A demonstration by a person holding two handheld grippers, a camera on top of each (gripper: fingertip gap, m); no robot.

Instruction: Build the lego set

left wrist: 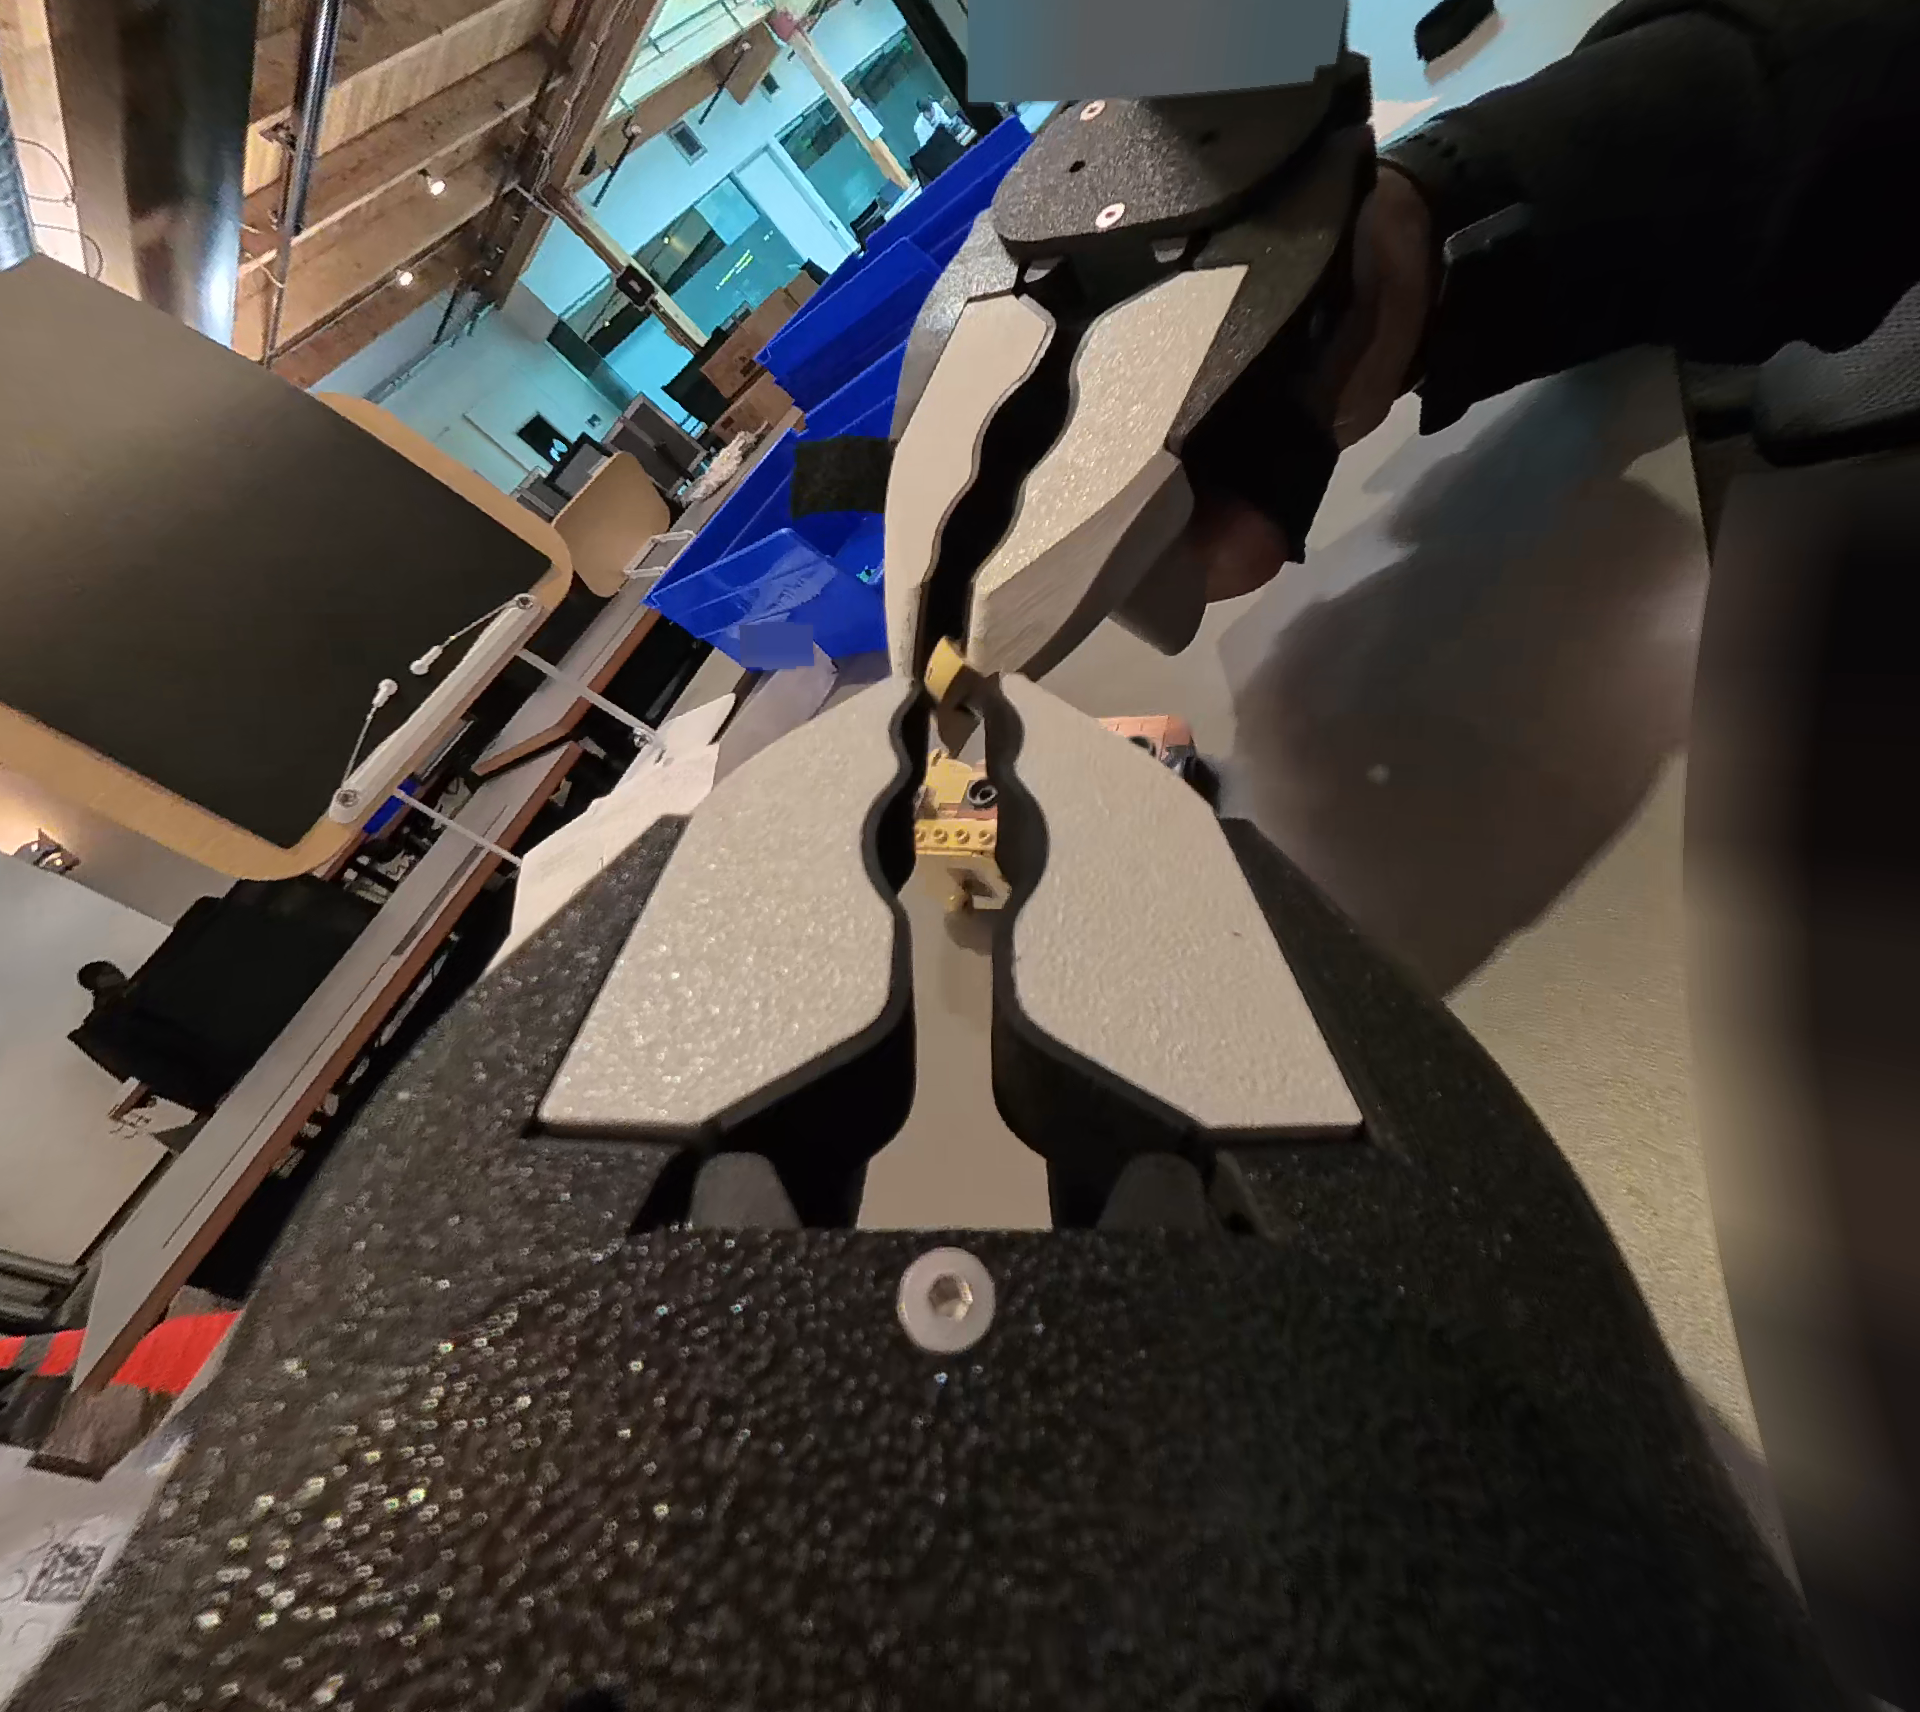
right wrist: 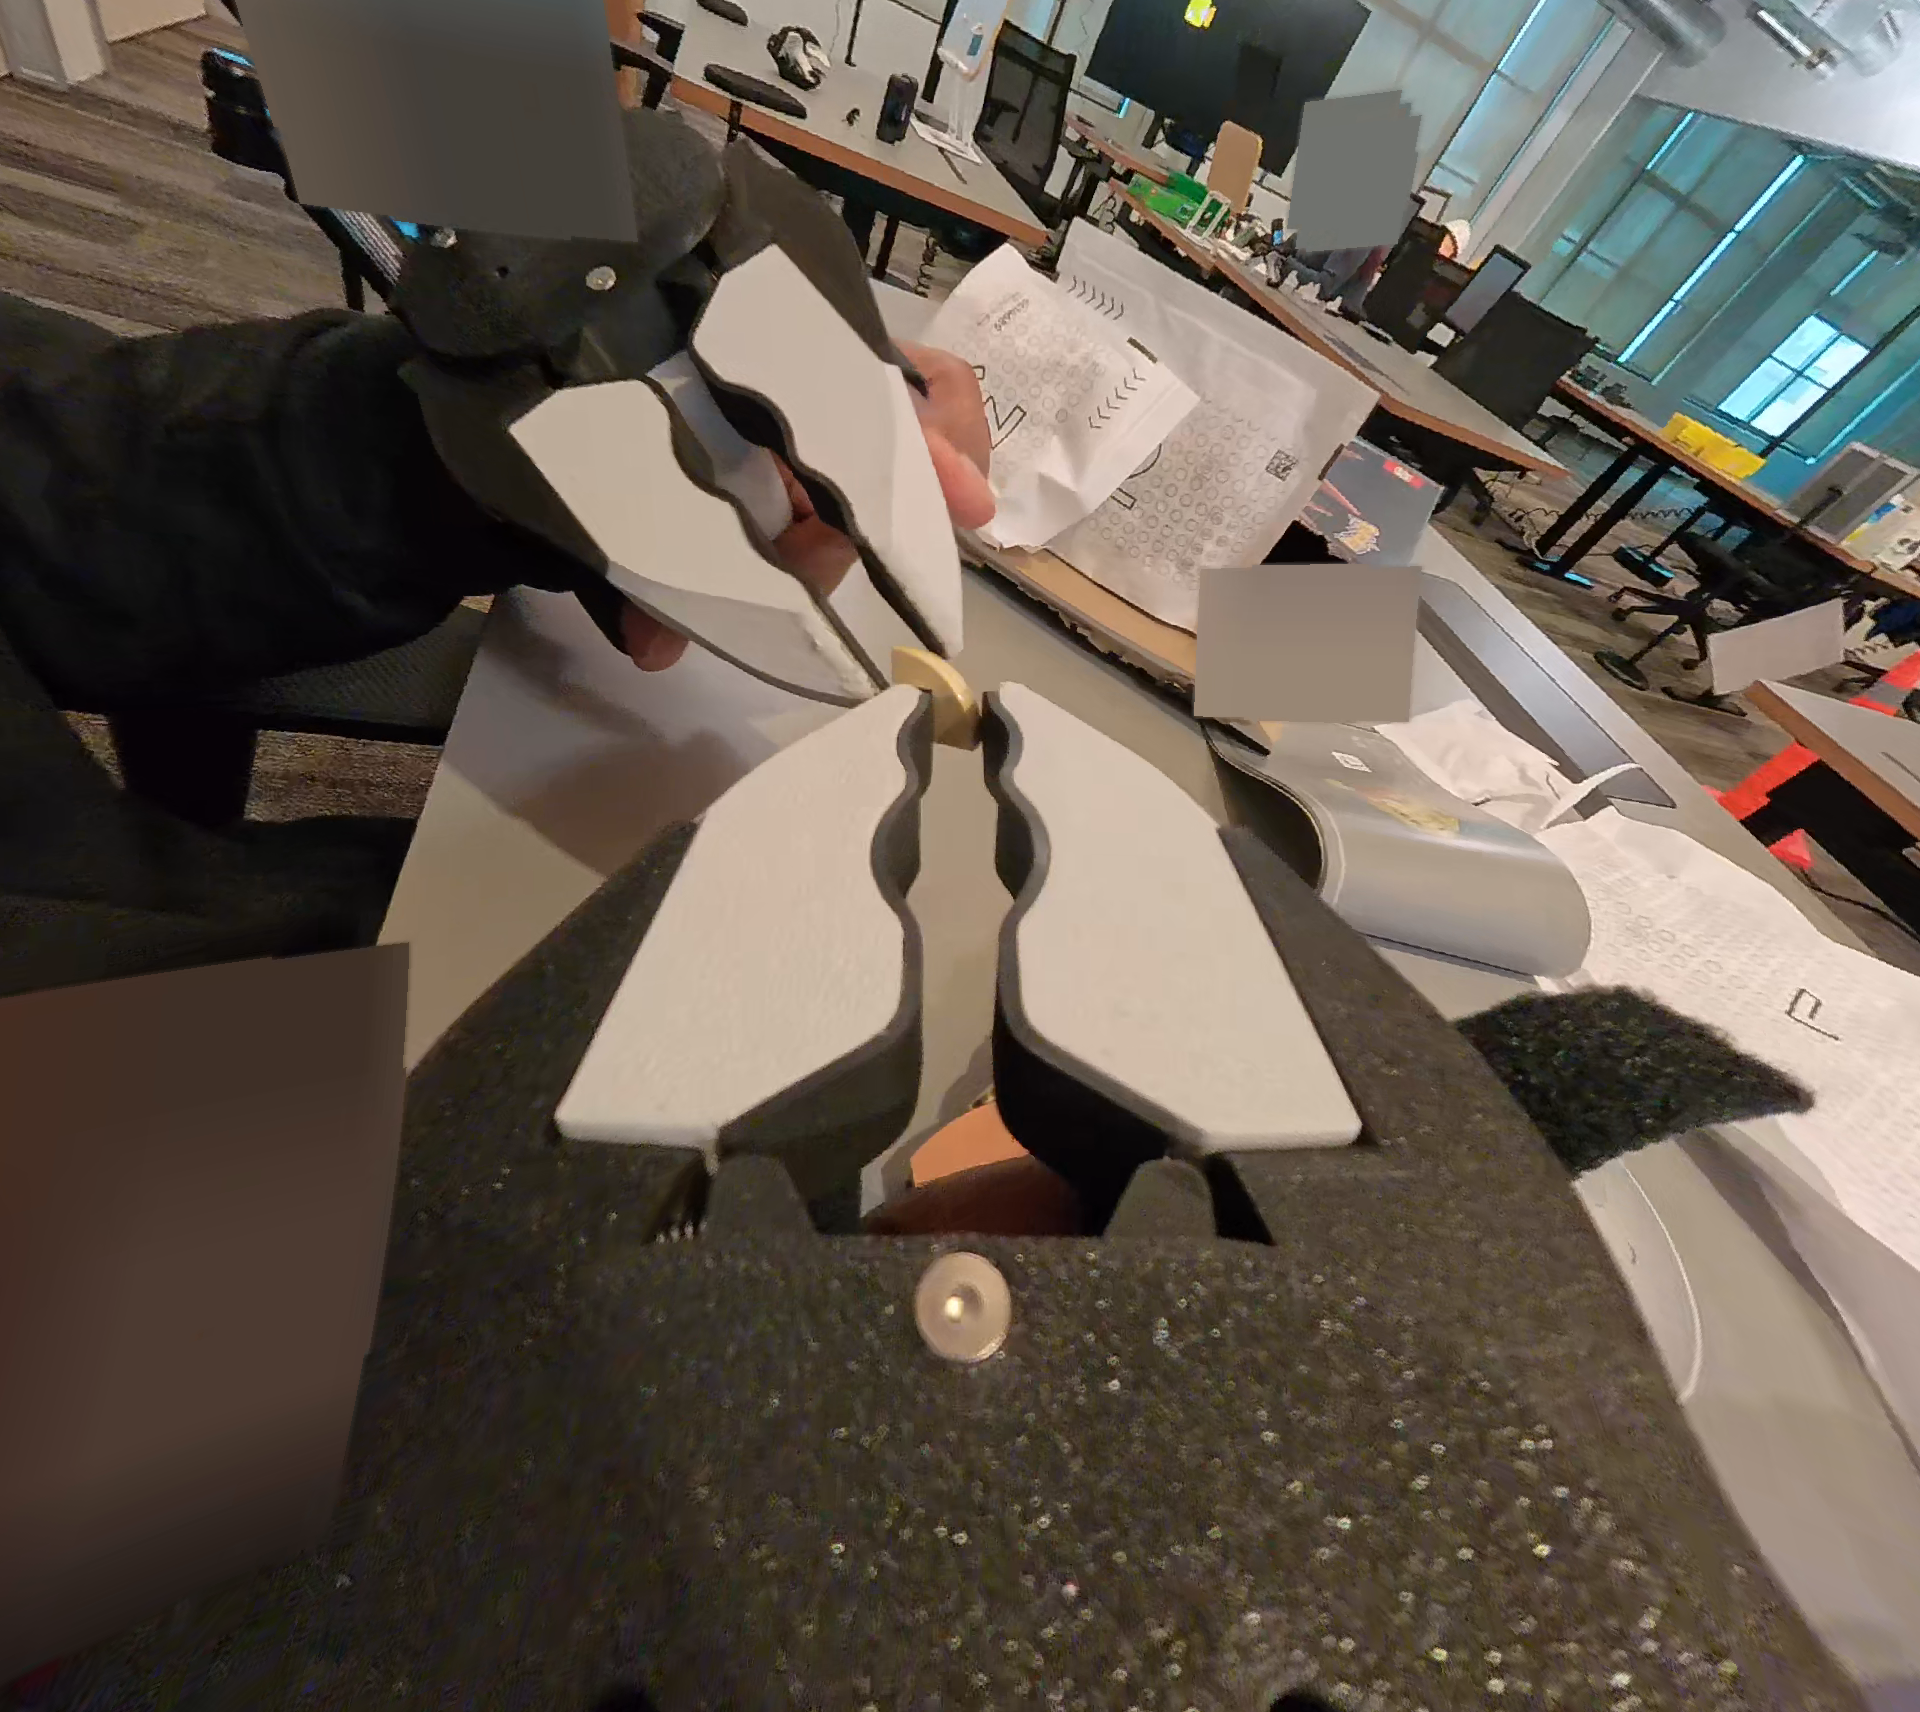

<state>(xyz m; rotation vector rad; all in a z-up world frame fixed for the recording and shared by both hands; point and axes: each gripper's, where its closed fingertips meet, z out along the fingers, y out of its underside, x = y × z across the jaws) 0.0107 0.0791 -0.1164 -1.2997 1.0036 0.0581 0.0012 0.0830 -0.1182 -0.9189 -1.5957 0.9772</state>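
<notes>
A small tan half-round piece [left wrist: 945, 670] hangs above the grey table [left wrist: 1455, 727], where my two grippers meet tip to tip. My left gripper [left wrist: 954, 701] is shut on its lower part. My right gripper [left wrist: 940, 649] comes down from above and pinches its upper part. In the right wrist view the piece [right wrist: 940, 691] sits between the pads of my right gripper [right wrist: 954, 706], and my left gripper [right wrist: 914, 660] comes in from the upper left with its tips on the piece's top edge. A small yellow brick assembly [left wrist: 956, 821] lies on the table just beyond the left fingers.
Blue bins [left wrist: 790, 592] stand at the table's far side. White printed paper bags [right wrist: 1143, 436] and a curled grey booklet [right wrist: 1455, 873] lie to the right. A brown part [left wrist: 1148, 732] sits by the assembly. The person's dark sleeves [right wrist: 208, 467] reach in behind the grippers. The grippers are tip to tip, or close to it.
</notes>
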